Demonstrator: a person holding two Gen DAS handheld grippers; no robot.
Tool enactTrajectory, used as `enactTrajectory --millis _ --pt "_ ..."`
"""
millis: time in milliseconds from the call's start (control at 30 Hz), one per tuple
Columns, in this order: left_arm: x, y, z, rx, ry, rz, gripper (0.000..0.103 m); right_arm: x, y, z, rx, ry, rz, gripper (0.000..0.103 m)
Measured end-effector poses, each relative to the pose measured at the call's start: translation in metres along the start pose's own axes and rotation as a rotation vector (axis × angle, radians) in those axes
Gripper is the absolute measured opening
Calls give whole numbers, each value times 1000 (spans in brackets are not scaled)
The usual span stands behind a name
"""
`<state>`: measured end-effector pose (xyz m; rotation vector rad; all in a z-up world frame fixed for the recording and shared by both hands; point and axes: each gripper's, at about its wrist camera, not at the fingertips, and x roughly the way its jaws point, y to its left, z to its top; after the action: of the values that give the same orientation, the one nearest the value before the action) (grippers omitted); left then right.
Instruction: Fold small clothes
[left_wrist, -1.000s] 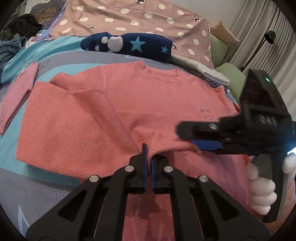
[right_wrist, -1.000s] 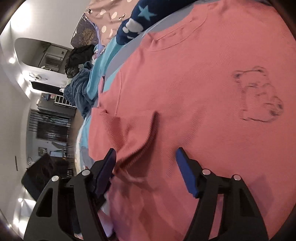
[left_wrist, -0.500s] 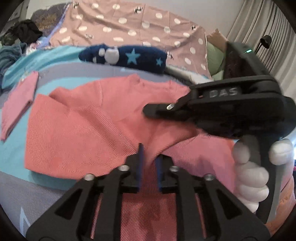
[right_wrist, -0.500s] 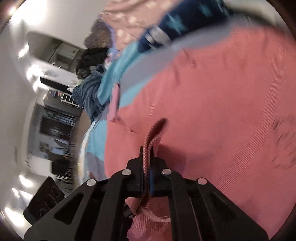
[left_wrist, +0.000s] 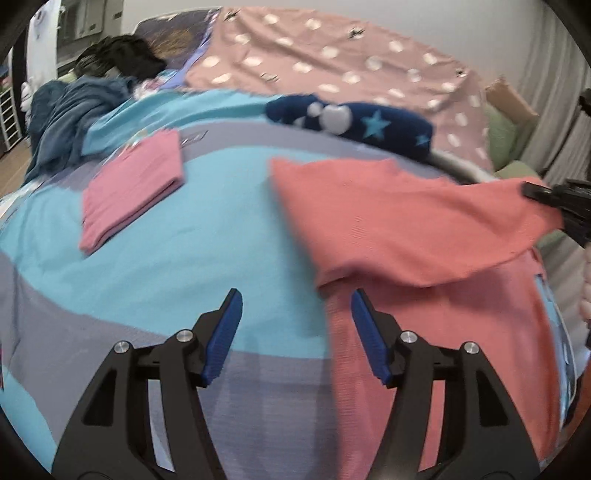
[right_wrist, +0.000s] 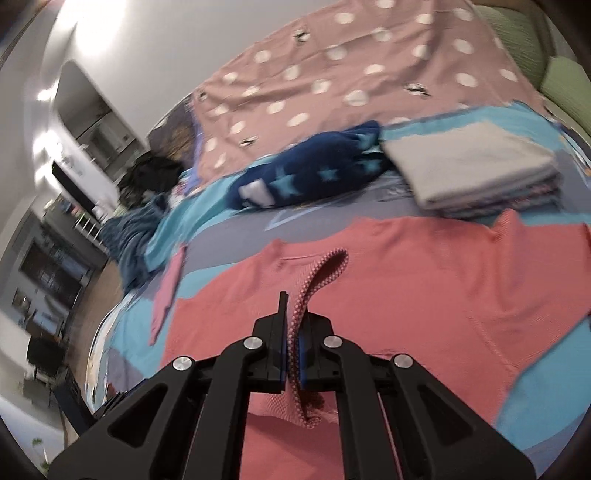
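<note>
Both claws show from their own wrist cameras. Left gripper (left_wrist: 295, 332) hangs with its blue-padded jaws spread wide and nothing between them, above the blue and grey bedspread (left_wrist: 184, 258). Its right finger sits over the near left edge of the coral sweater (left_wrist: 424, 229), which lies to the right of that claw. Right gripper (right_wrist: 291, 350) has its jaws pinched together on a raised fold of the sweater's edge, the cloth standing up between the pads and curling over beyond the tips. Beyond this claw, the rest of the sweater lies spread across the bed. A folded pink garment (left_wrist: 133, 192) lies far left, well apart. A navy star-patterned item (left_wrist: 351, 122) rests beyond the sweater, and a stack of folded clothes (right_wrist: 476, 173) sits far right.
</note>
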<state>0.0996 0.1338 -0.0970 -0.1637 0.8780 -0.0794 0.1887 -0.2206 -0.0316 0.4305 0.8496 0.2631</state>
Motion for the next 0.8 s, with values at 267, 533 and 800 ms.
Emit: enactTrajectory --millis 267,533,800 --pt "15 -2 4 8 35 -17 63 -1 -24 -2 29 -22 -50 5" --pt "35 -15 15 31 50 30 65 1 -29 6 -95 -92 -166 5" --pt "31 -5 11 -3 37 39 65 21 -75 3 16 -39 -250 13"
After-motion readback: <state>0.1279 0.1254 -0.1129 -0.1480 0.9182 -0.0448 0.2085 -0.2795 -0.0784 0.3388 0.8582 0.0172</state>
